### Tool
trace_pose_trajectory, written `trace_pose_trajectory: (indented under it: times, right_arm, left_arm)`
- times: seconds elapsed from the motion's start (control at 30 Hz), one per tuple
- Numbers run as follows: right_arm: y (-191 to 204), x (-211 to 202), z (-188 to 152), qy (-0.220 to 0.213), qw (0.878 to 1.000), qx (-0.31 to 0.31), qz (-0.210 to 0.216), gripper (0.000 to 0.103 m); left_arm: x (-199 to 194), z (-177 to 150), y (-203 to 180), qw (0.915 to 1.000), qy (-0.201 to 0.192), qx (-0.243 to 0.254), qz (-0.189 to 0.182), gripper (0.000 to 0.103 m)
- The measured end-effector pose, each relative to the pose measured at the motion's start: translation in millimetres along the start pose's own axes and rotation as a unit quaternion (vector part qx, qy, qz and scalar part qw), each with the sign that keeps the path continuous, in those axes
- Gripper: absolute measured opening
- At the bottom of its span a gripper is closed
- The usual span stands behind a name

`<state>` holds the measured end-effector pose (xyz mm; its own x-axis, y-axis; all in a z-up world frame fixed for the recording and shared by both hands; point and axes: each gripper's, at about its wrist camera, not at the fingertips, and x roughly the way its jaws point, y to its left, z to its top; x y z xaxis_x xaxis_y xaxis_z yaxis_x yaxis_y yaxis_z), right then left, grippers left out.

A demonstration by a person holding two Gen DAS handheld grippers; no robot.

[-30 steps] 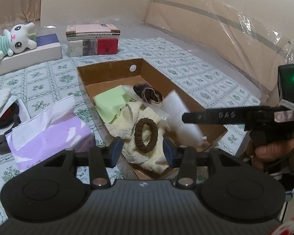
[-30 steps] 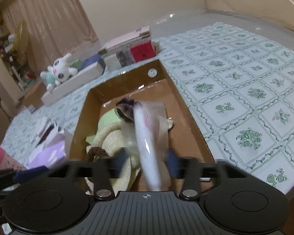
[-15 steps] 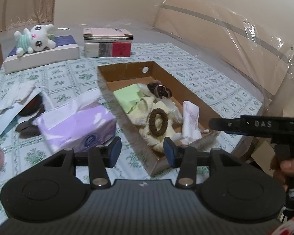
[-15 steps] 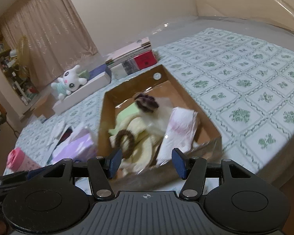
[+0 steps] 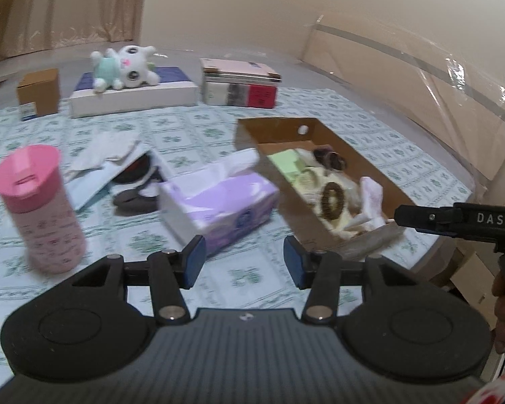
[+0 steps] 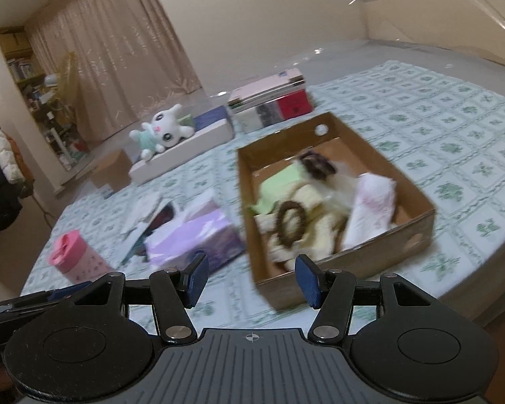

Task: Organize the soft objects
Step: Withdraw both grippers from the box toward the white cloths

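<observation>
One cardboard box sits on the desk, and both tools hang back from it with fingers spread wide and nothing between them: the left tool and the right tool. Inside the box lie one brown scrunchie ring, one darker scrunchie toward the far end, one green cloth, one white pack and yellow towels too blurred to count. Left of the box stands one purple tissue box; farther left, one pink cup. Behind the box lies one plush toy.
</observation>
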<state>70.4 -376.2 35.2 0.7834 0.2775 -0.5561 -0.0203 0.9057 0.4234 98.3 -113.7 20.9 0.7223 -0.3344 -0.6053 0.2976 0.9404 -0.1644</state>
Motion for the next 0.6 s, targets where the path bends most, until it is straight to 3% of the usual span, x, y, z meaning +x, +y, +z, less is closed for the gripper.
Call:
trace_pose_trajectory:
  times: [0.6]
  right_arm:
    - [91.6,28.3,-11.0,0.022,0.997,-0.070,0.036,0.057]
  left_arm:
    - [-54.9,-2.2,73.6,0.9980,-0.034,-0.037,0.039,0.048]
